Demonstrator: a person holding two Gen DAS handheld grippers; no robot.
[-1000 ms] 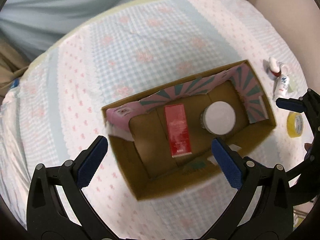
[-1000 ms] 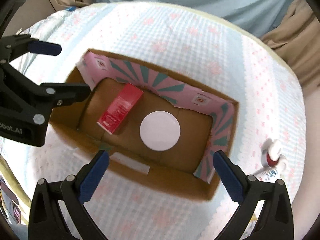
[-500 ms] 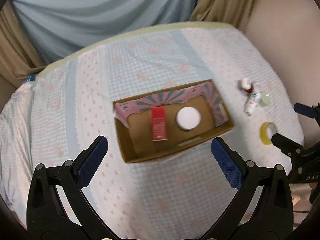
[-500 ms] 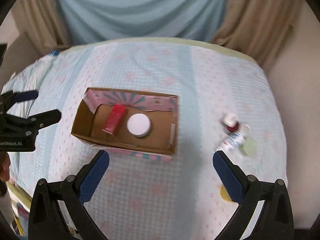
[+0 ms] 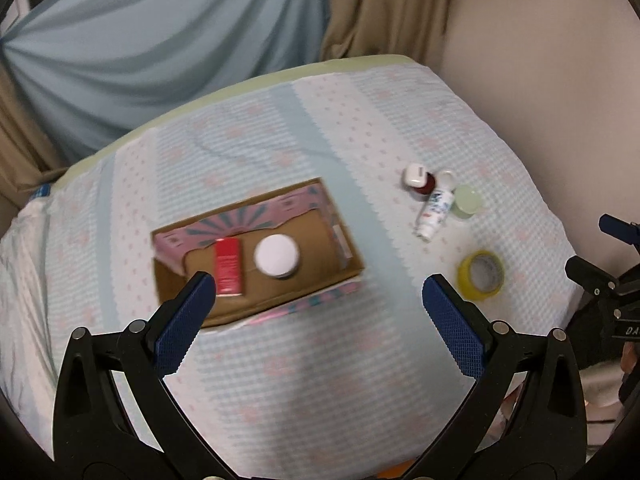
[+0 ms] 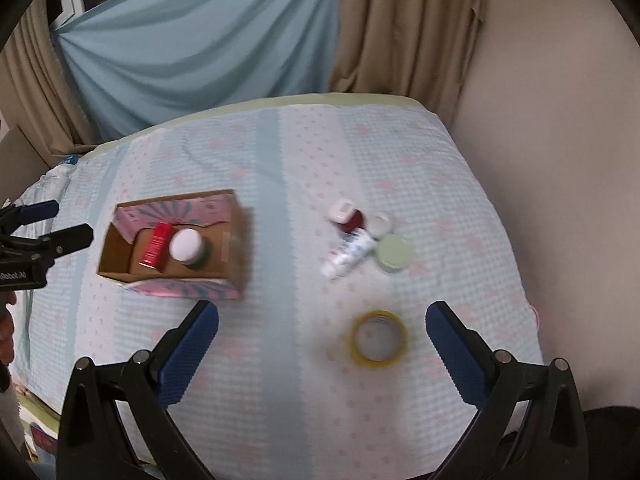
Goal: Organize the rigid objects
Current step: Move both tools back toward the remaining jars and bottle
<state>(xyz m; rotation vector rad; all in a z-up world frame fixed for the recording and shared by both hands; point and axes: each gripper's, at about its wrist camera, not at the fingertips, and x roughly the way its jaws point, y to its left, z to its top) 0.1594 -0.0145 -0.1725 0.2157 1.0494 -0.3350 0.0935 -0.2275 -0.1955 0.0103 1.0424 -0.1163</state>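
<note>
An open cardboard box lies on the bed. Inside are a red carton and a white-lidded jar. Right of the box lie a yellow tape roll, a white tube, a pale green lid and a dark red bottle with a white cap. My left gripper is open and empty above the bed, before the box. My right gripper is open and empty, near the tape roll.
The bed has a pale blue and pink patterned cover. A blue curtain and beige curtains hang behind. A beige wall borders the right side. The bed's front edge lies just below the grippers.
Both grippers have pulled back and up from the box, which now looks much smaller. The right gripper has swung right, so the tape roll and loose items come into view.
</note>
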